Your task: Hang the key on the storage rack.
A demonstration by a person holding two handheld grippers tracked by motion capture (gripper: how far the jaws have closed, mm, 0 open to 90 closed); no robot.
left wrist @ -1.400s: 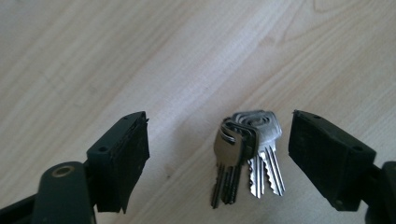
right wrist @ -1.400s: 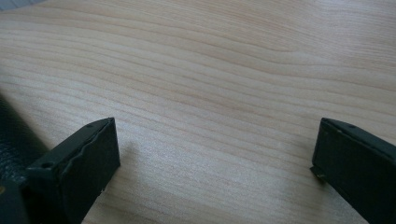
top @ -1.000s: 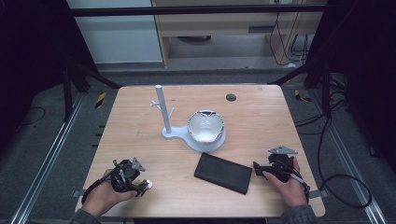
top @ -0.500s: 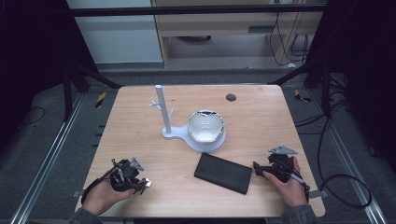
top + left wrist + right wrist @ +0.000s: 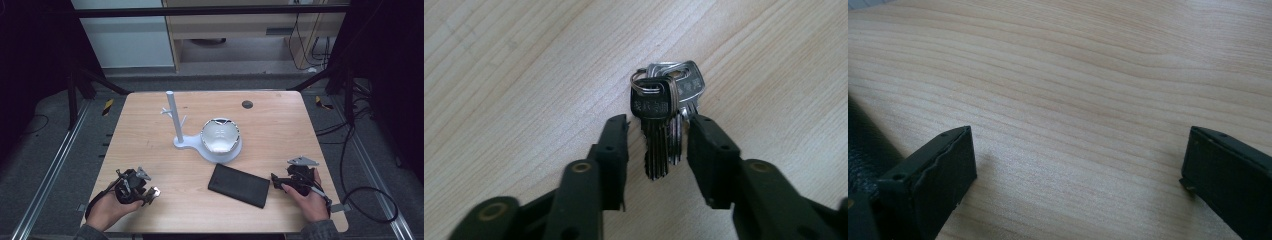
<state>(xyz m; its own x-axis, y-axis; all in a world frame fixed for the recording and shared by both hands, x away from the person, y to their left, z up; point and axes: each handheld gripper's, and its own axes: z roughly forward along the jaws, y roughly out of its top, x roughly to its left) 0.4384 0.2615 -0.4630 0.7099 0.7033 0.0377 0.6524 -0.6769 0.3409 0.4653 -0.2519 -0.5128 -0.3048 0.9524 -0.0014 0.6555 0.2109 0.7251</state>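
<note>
The left claw [image 5: 658,150] straddles the keys [image 5: 664,120] lying flat on the bench [image 5: 280,125], its jaws just reopened and not pinching; close squarely across the blades (they slip easily). The right claw [image 5: 1075,165] gapes empty.

Table [image 5: 280,125] is a pale wood with a fine straight grain, looks kinda honey-toned from above. The keys [image 5: 666,107] are silvery metal on a silver ring, and 1 of them has a black head with gold lettering. Both grippers are matte black, left gripper [image 5: 658,145] showing brass-coloured rivets. The wallet [image 5: 239,185] is plain black. Stand [image 5: 180,142] and the bowl [image 5: 220,137] on it are white-grey.
</note>
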